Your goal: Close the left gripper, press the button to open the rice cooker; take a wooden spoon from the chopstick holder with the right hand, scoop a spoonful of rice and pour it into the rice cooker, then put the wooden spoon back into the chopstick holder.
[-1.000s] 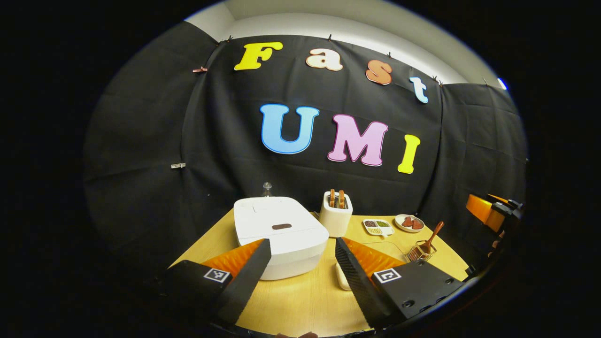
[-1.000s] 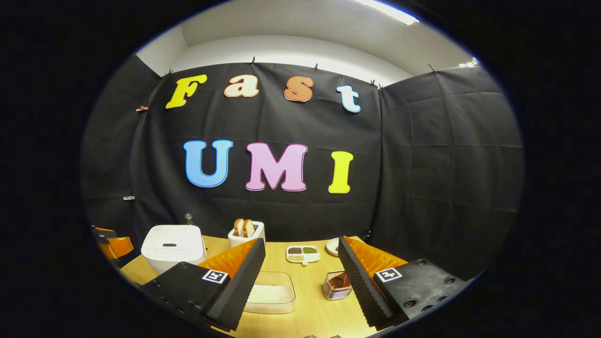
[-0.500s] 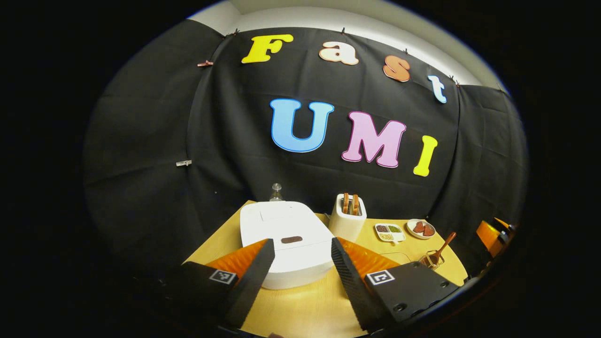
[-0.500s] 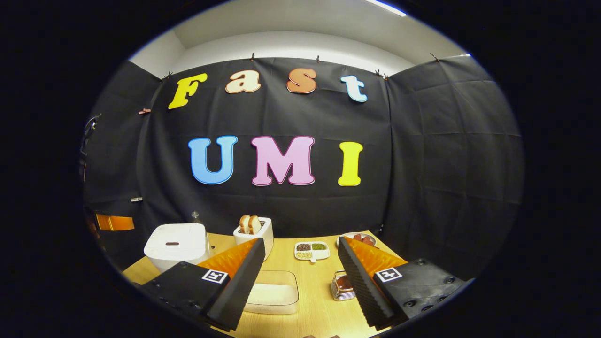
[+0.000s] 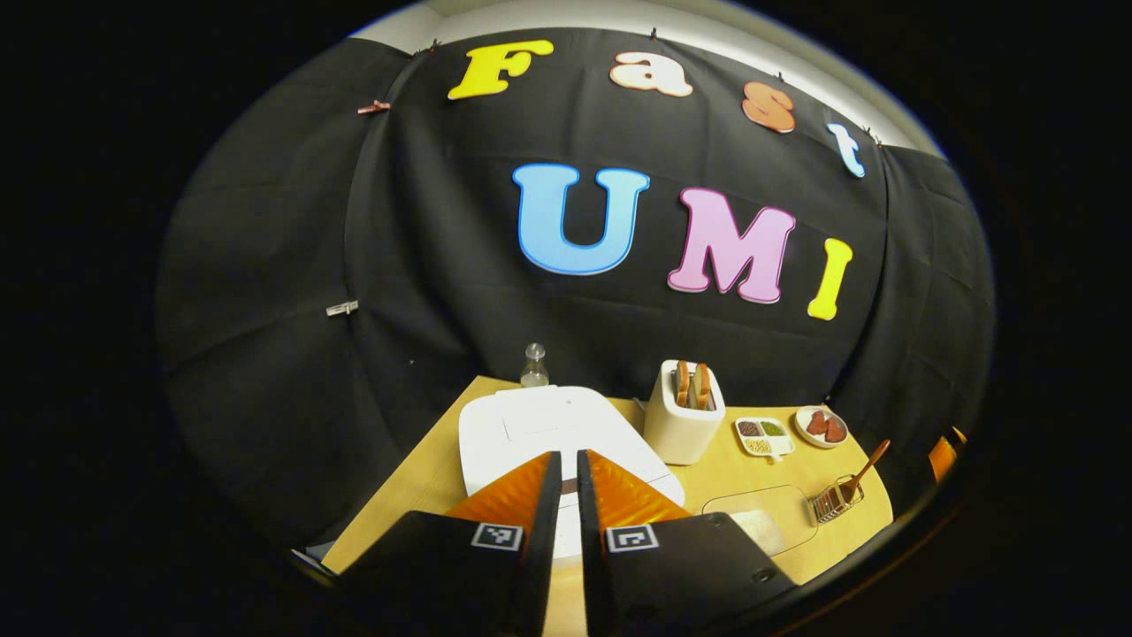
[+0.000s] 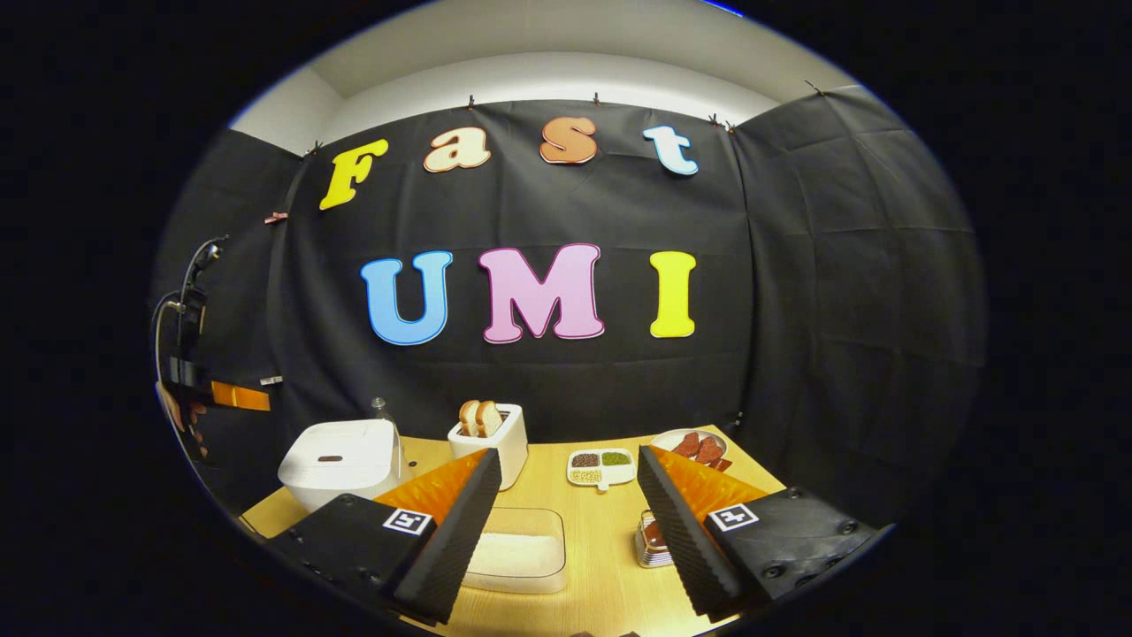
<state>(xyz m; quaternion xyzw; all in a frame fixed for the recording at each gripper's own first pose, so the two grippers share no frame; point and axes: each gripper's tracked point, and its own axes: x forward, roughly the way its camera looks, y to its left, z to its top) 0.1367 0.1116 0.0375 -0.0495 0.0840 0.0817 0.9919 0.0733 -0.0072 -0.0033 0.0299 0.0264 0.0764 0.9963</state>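
Left gripper (image 5: 566, 469) nearly closed above rice cooker (image 5: 531, 425), apparently untouched.

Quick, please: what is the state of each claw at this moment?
Left claw: closed, holding nothing, above the rice cooker.
Right claw: open, holding nothing, over the table.

Rice cooker (image 5: 566, 425) lower centre: smooth white plastic, slight sheen. Bench (image 6: 601, 540): pale wood grain, satin. Rice container (image 6: 517, 553) lower centre: clear glossy plastic. Chopstick holder (image 5: 829, 504) lower right: shiny wire metal. Left claw (image 5: 566, 495) pads: matt black, ribbed.
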